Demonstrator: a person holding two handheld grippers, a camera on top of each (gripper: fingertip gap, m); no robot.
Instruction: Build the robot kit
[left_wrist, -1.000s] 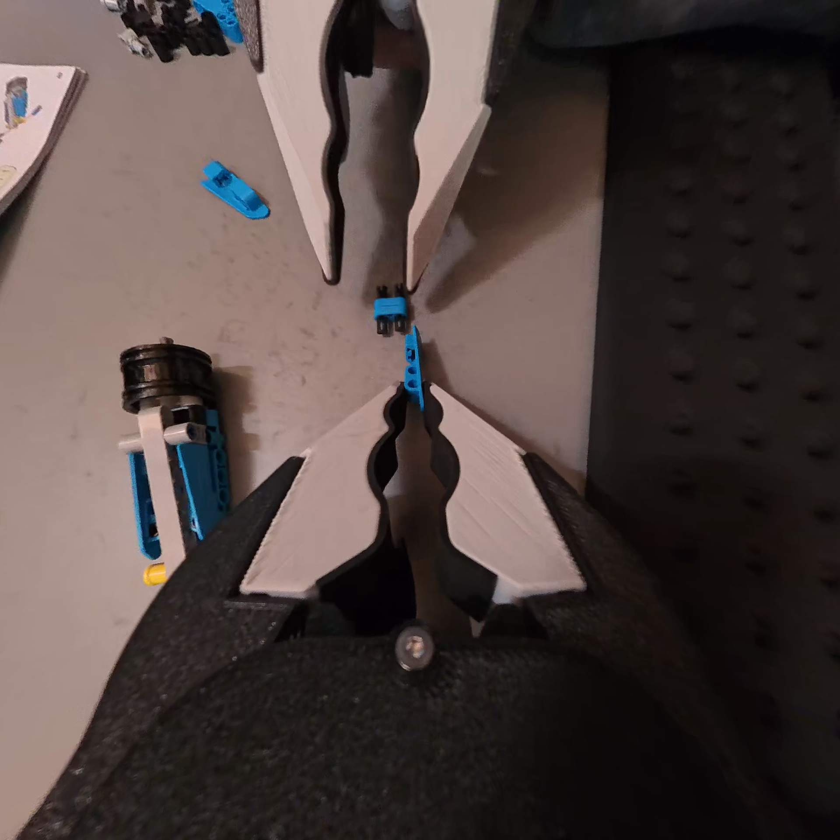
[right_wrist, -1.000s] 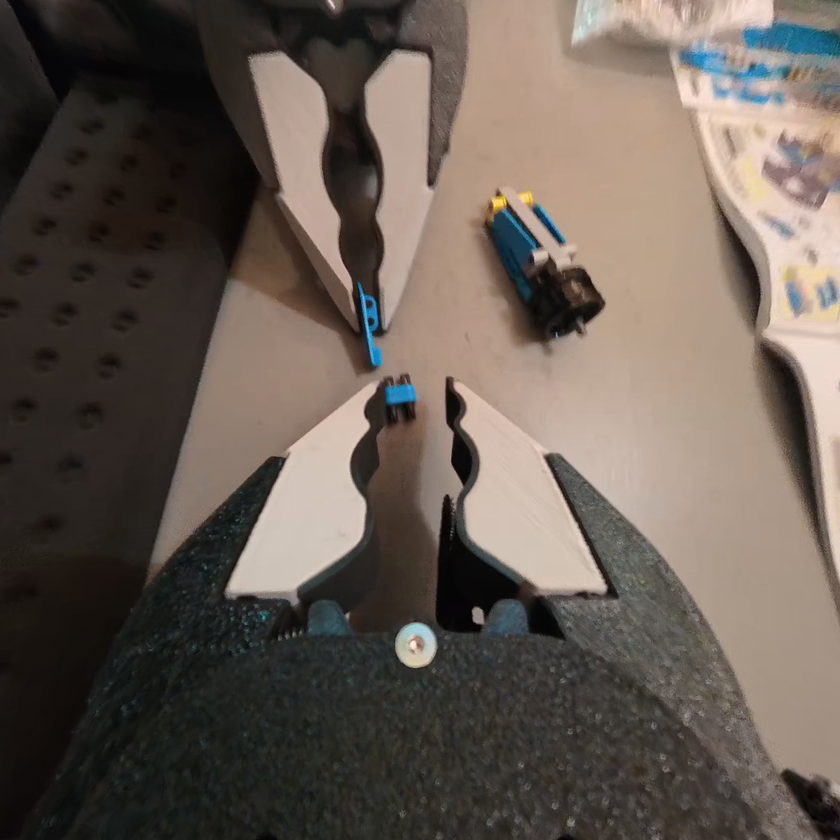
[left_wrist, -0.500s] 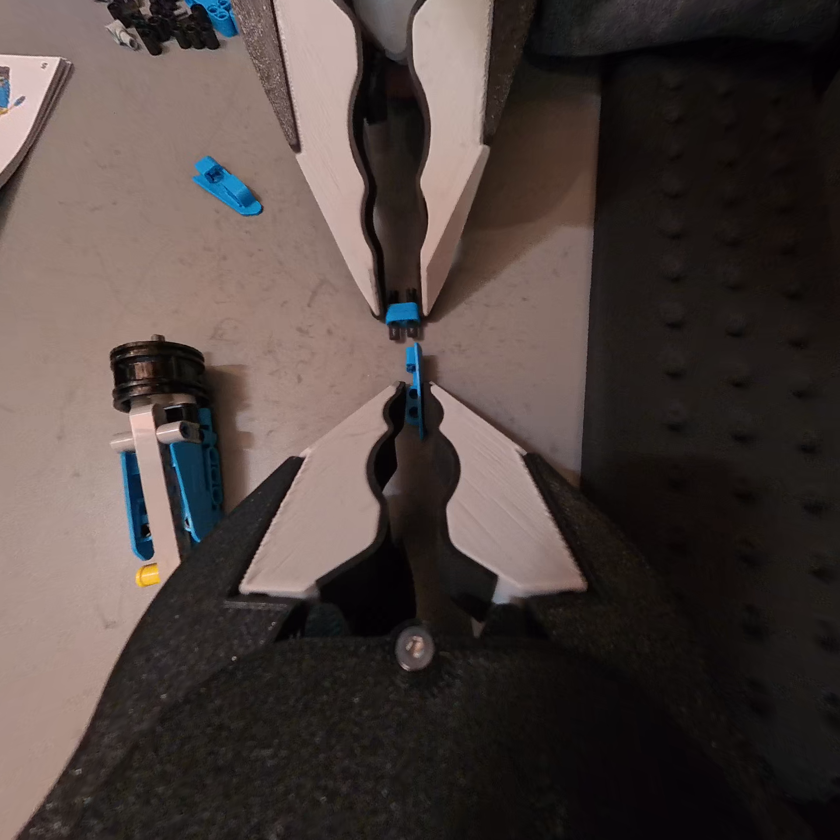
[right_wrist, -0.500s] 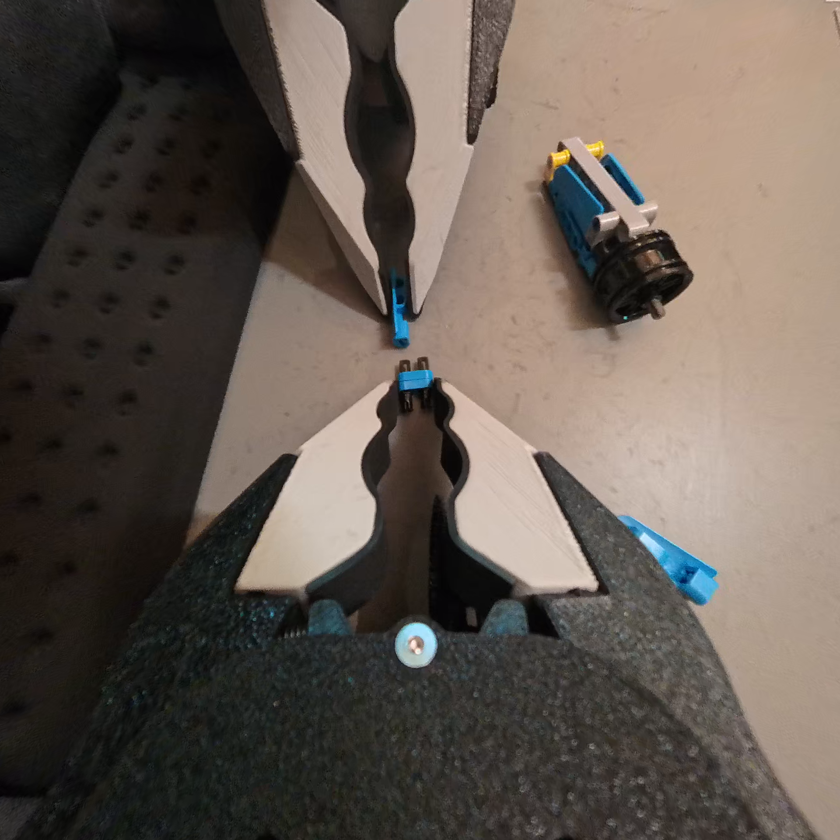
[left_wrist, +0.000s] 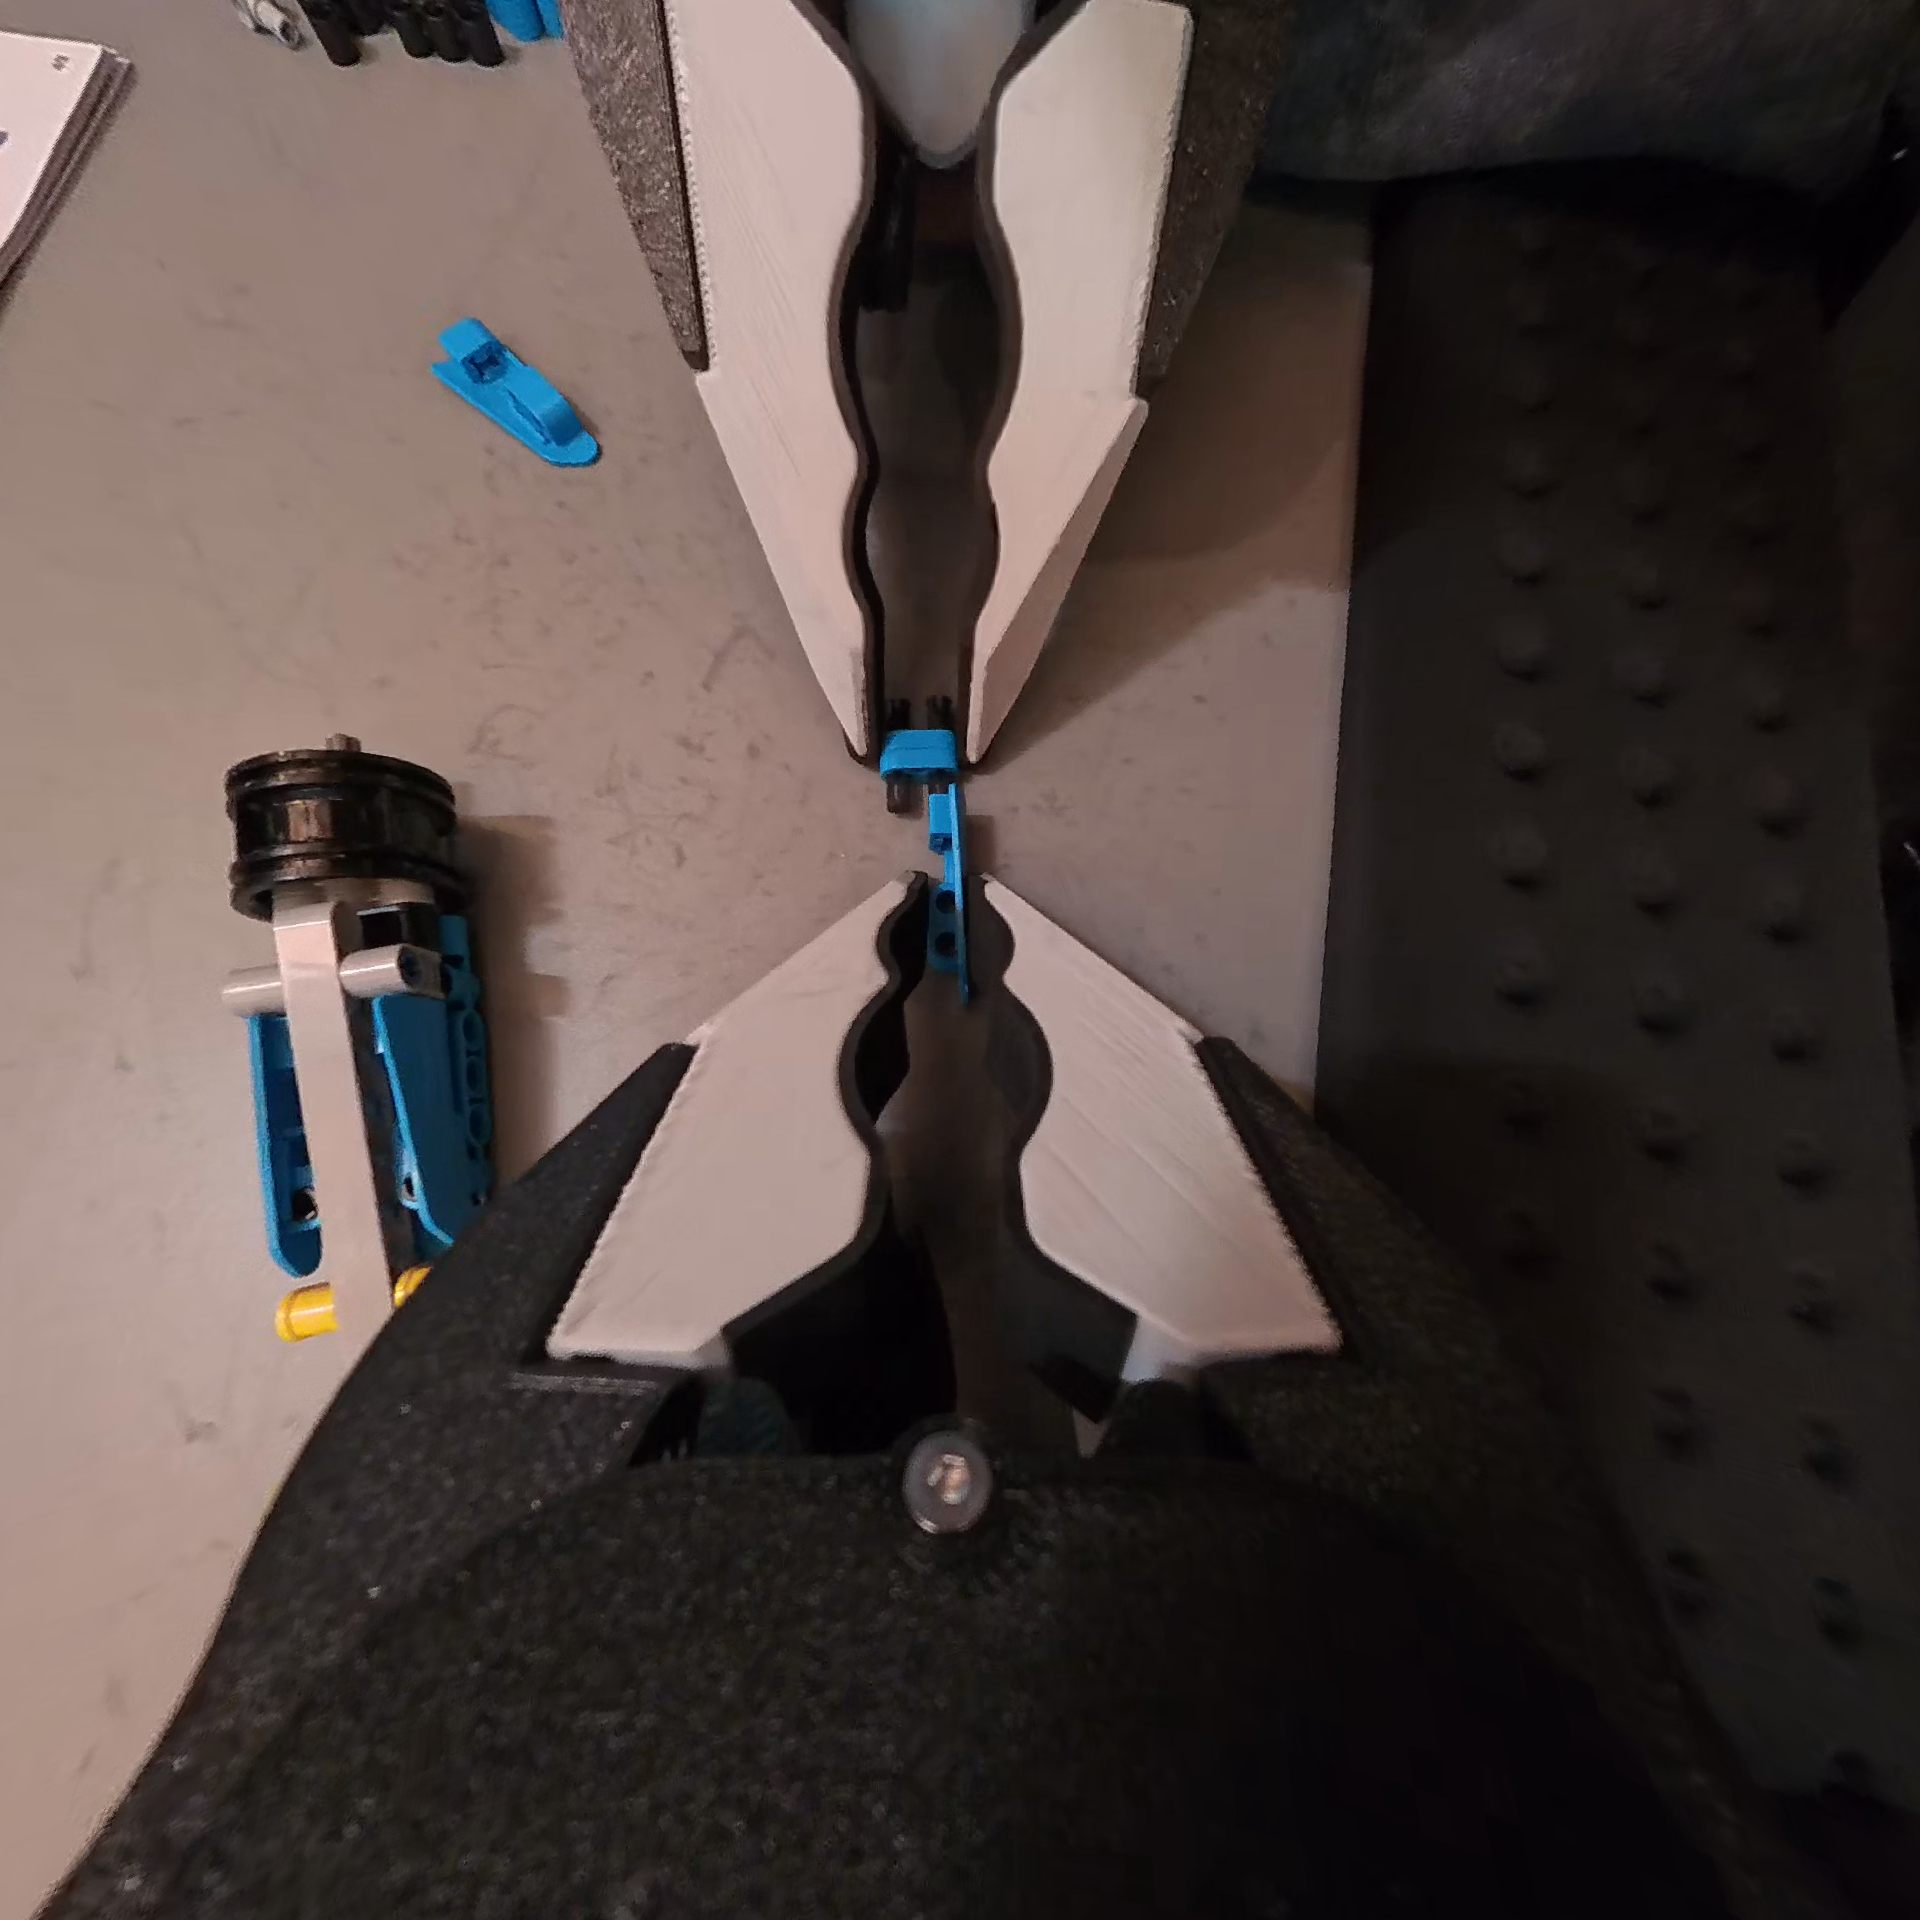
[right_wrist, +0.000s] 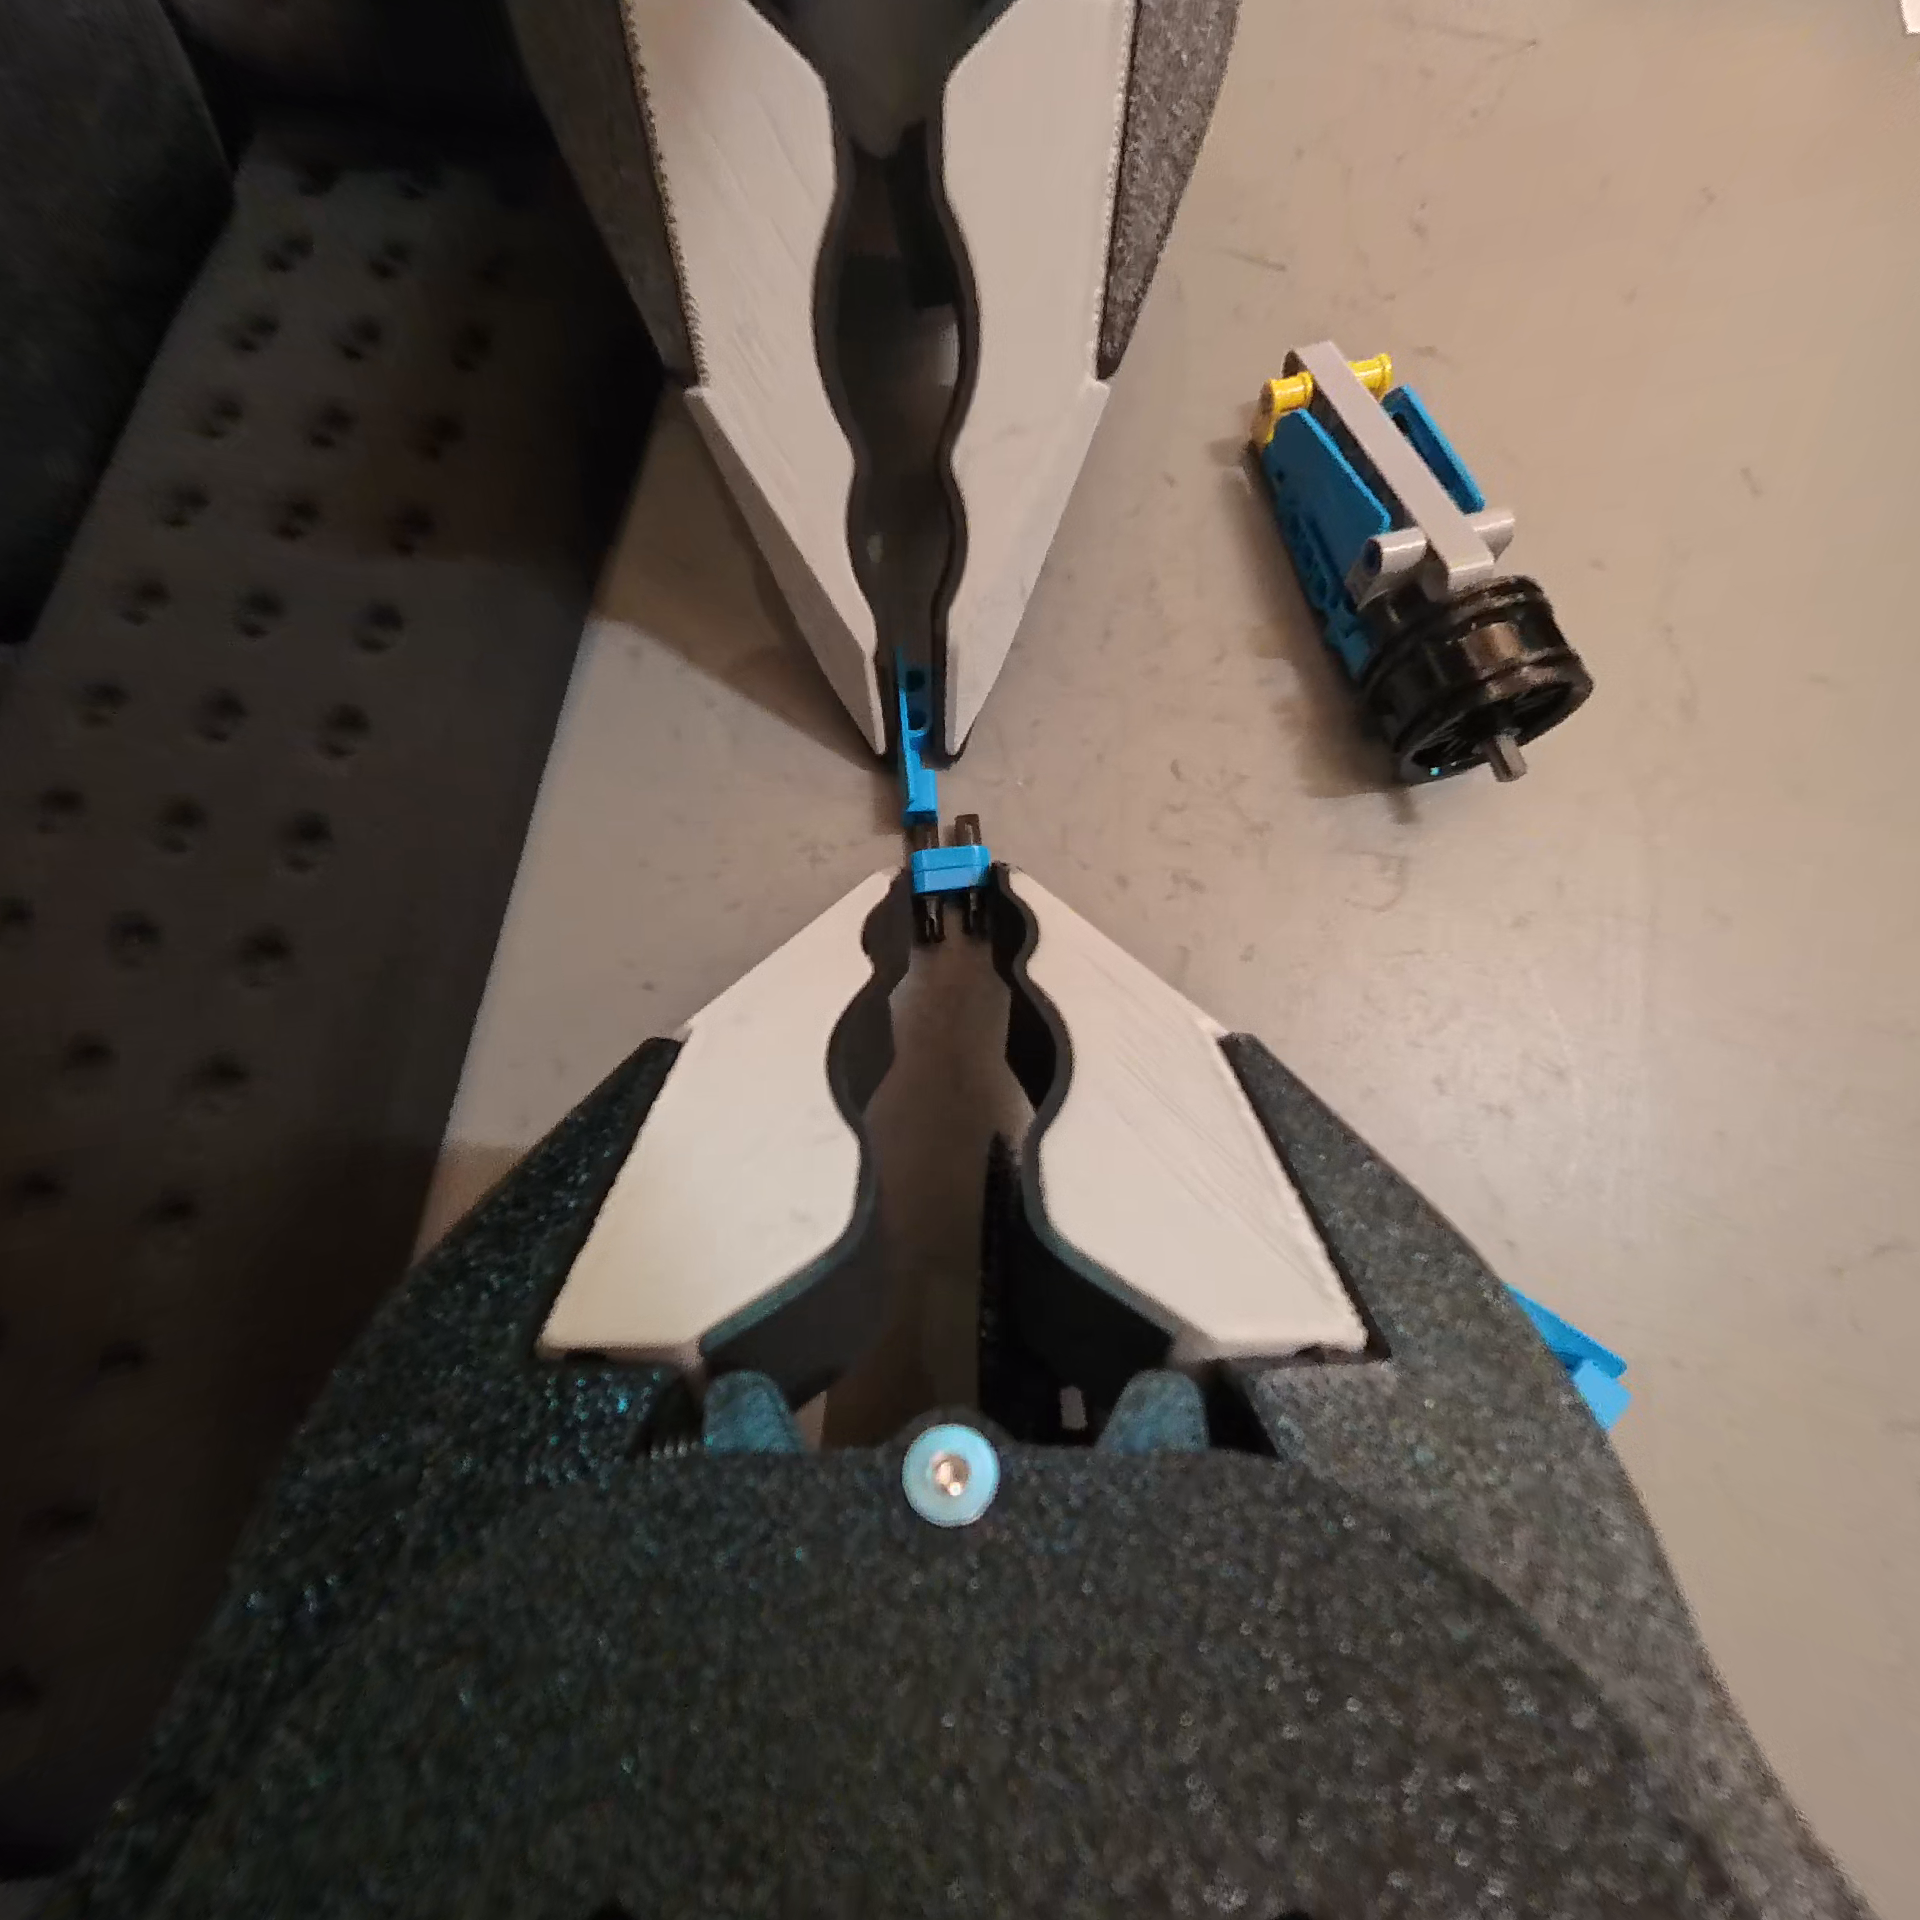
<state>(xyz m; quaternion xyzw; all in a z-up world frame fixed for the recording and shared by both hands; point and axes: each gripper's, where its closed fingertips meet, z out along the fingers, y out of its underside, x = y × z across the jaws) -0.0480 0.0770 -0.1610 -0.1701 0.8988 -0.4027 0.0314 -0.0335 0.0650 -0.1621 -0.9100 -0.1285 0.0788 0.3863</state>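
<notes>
My left gripper (left_wrist: 948, 894) is shut on a thin blue beam with holes (left_wrist: 948, 894), held edge-on and pointing forward. My right gripper (right_wrist: 948, 883) is shut on a small blue connector with black pins (right_wrist: 948, 871). The two grippers face each other tip to tip above the grey table. In the left wrist view the right gripper (left_wrist: 914, 743) comes from the top and the connector (left_wrist: 914, 756) touches the beam's front end. In the right wrist view the left gripper (right_wrist: 914, 743) comes from the top and the beam (right_wrist: 916, 748) meets one black pin.
A part-built model with a black wheel, blue beams, grey bar and yellow pins (left_wrist: 343, 1018) lies on the table (left_wrist: 260, 571), also in the right wrist view (right_wrist: 1423, 582). A loose blue wedge piece (left_wrist: 514, 395), a booklet (left_wrist: 52, 135), small black parts (left_wrist: 416, 26) and a dark studded mat (left_wrist: 1621, 935) are nearby.
The right gripper closed on the blue connector, lifted it off the table and brought it to the beam. The gap between the two pieces has closed to contact.
</notes>
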